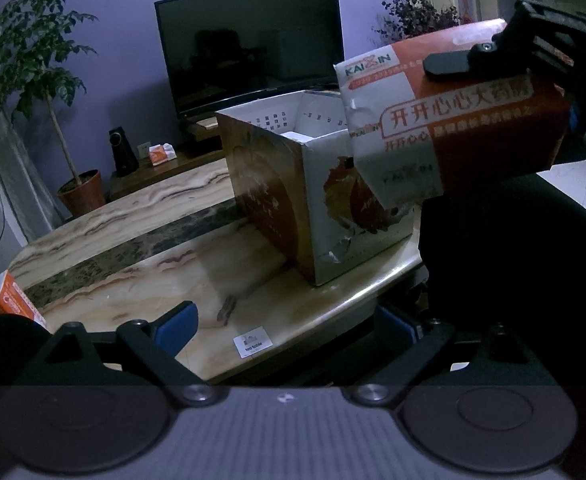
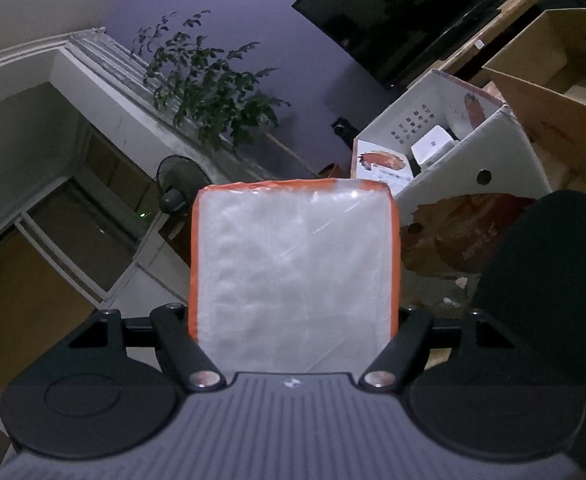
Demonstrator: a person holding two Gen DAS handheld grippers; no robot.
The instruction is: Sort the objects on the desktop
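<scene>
Orange and white, that's the tissue pack (image 1: pixel 449 120), up in the air and clamped in the right tool (image 2: pixel 295 312), jaws spread wide across its full width and pressing its sides, one black finger (image 1: pixel 449 65) lying flat along the top face in the left wrist view. It hangs tilted just beside the near corner of the open carton (image 1: pixel 321 200), which sits on the marble bench (image 1: pixel 133 248) close to the edge. Looking along the right tool, the carton's white interior is ahead and off to the right, with a small white box (image 2: pixel 433 146) already lying inside. The left tool (image 1: pixel 289 324) waits low over the bench, jaws apart, nothing between the blue pads (image 1: pixel 175 326). A second orange box (image 1: pixel 9 300) sits at the far left of the bench, unsorted. Now the risks, as I read them: the pack is soft and plastic-wrapped, so the grip could slip if the wrist tips further. The pack is not yet over the mouth, so letting go here would drop it against the outer wall or off the bench edge. And a low approach could catch the carton's rim and shove this light, already torn carton toward the edge.
</scene>
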